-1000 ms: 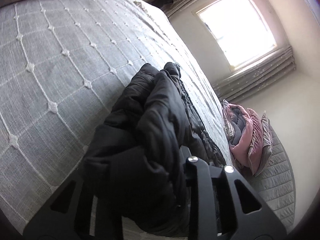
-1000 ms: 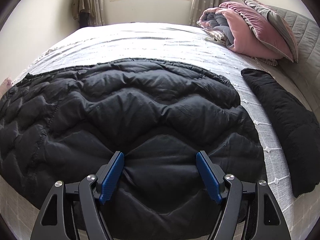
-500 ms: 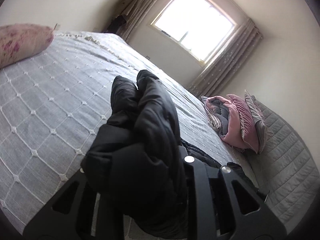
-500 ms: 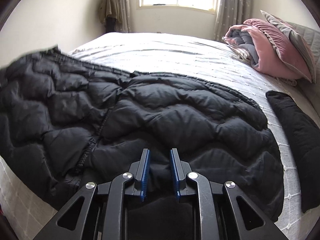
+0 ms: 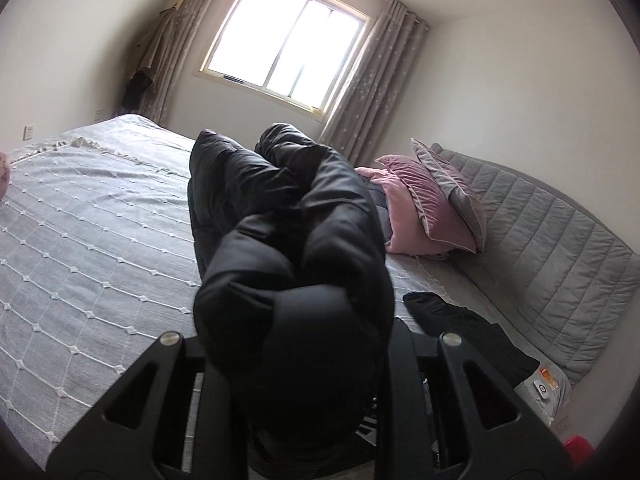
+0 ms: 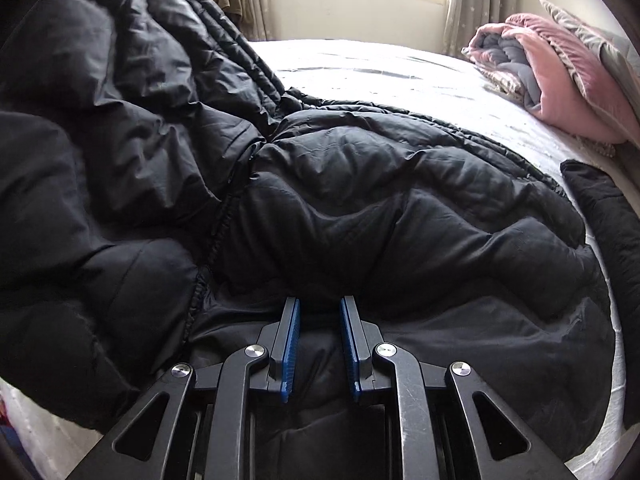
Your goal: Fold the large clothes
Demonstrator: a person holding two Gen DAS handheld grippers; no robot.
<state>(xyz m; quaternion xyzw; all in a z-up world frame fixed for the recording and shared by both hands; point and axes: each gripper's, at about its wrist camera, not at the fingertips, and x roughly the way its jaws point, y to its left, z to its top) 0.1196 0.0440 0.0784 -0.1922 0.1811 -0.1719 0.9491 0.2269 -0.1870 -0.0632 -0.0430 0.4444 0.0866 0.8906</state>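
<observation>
The right gripper (image 6: pixel 319 344) is clamped on a fold of the black puffer jacket (image 6: pixel 360 200), which lies spread across the bed (image 6: pixel 380 68), its left side lifted. The left gripper (image 5: pixel 296 360) pinches a bunched jacket edge held above the bedspread. Beyond lie pink pillows (image 5: pixel 420 208) and a window (image 5: pixel 284 44).

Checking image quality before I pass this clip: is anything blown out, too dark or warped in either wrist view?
Left wrist view: the bright window is blown out, the black puffy down jacket blocks the centre as a dark mass, and the grey quilted headboard bows under fisheye distortion. Right wrist view: the window and the pale grey bedspread glare white; the raised jacket fold at left is soft.
</observation>
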